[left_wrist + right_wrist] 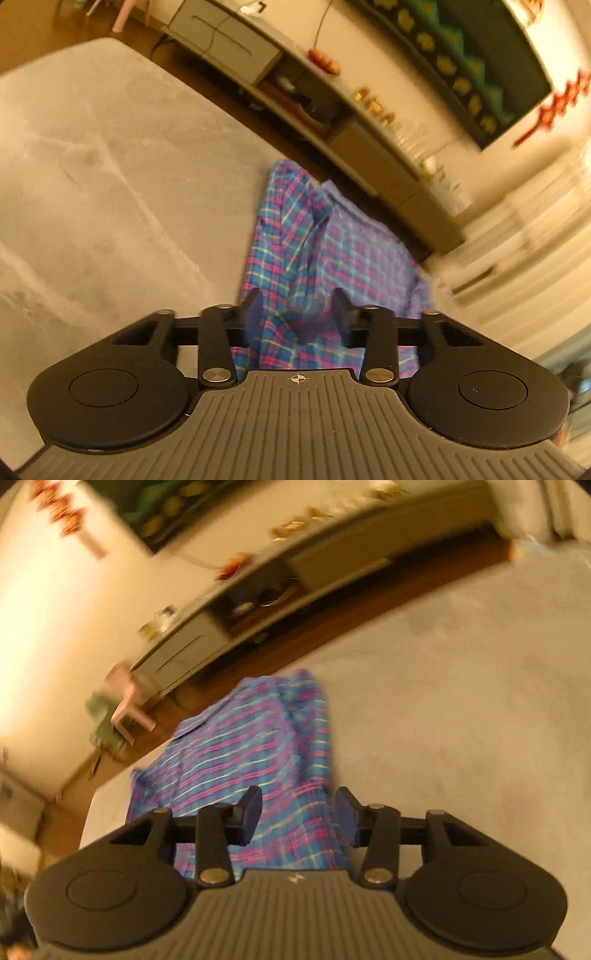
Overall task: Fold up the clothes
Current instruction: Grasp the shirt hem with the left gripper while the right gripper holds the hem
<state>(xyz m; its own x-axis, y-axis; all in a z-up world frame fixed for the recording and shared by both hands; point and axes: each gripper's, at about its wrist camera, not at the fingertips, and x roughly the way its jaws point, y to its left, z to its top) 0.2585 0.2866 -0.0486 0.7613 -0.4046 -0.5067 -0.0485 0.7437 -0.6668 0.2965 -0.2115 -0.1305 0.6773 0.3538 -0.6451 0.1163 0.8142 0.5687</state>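
Left hand-held gripper (pixel 297 308): jaws stand apart, roughly half spread. Plaid shirt (pixel 317 251) shows through the gap and runs on ahead of the fingertips. Cloth bunches between the fingers, but the pads do not look pressed on it. Reads as unclamped, not pinching.

Right hand-held gripper (pixel 298 814): same stance, fingers parted, plaid shirt (pixel 251 746) visible between and beyond them. No pinch evident.

The shirt lies on a pale grey counter (pixel 92 177), directly ahead of both hand-held grippers, one from each side of the garment. A raised ridge of cloth runs away from the left fingertips, doubled over the flatter panel to its right. In the right view the same ridge sits ahead and slightly right of the fingertips, with a flat panel and what may be a collar edge off to the left.

Judgement: the doubled ridge suggests one fold is already laid over. Both sets of jaws parted over the near hem fits either letting go or readying a fresh grasp; cannot tell which.

Beyond the shirt, past the counter's far edge: a low cabinet (pixel 354 147) along the wall. Both frames are motion-blurred; fine detail is unreliable.

Risk: loose, thin fabric may drag with a finger if snagged.
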